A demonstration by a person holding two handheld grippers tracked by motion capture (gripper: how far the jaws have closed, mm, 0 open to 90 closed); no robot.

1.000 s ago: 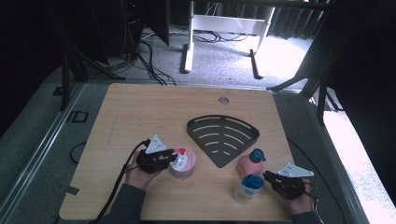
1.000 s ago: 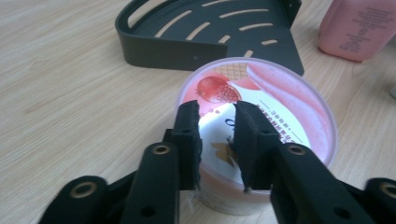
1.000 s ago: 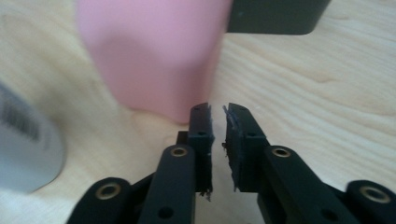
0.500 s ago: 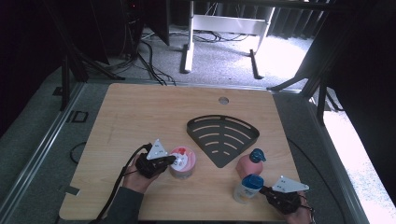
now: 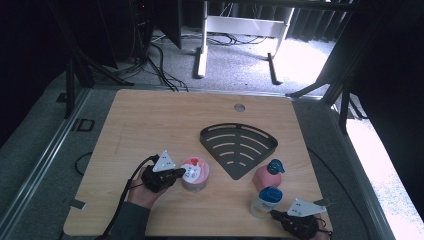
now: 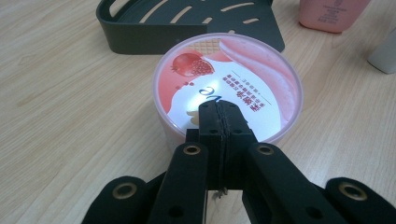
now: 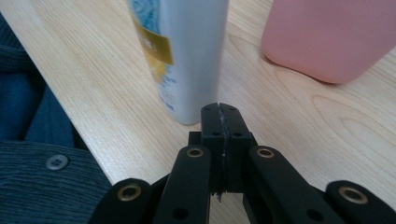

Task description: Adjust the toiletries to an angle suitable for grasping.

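A pink round tub [image 5: 195, 172] with a fruit-printed lid [image 6: 243, 79] stands near the table's front left. My left gripper [image 5: 179, 173] is shut with nothing between its jaws, its tip [image 6: 219, 109] at the tub's near rim. At the front right stands a white bottle with a blue cap [image 5: 265, 201], with a pink bottle [image 5: 267, 175] just behind it. My right gripper [image 5: 277, 216] is shut and empty, its tip [image 7: 219, 109] a little short of the white bottle [image 7: 187, 46] and apart from it. The pink bottle [image 7: 336, 37] rises to the right of it.
A black fan-shaped slotted rack [image 5: 239, 147] lies mid-table behind the tub, its wall [image 6: 187, 39] seen beyond the lid. A round cable hole [image 5: 239, 107] sits at the far edge. The near table edge and a dark sleeve [image 7: 37, 177] are close beside the right gripper.
The right gripper has drawn back from the white bottle toward the near edge of the table. The left gripper has stayed at the tub.
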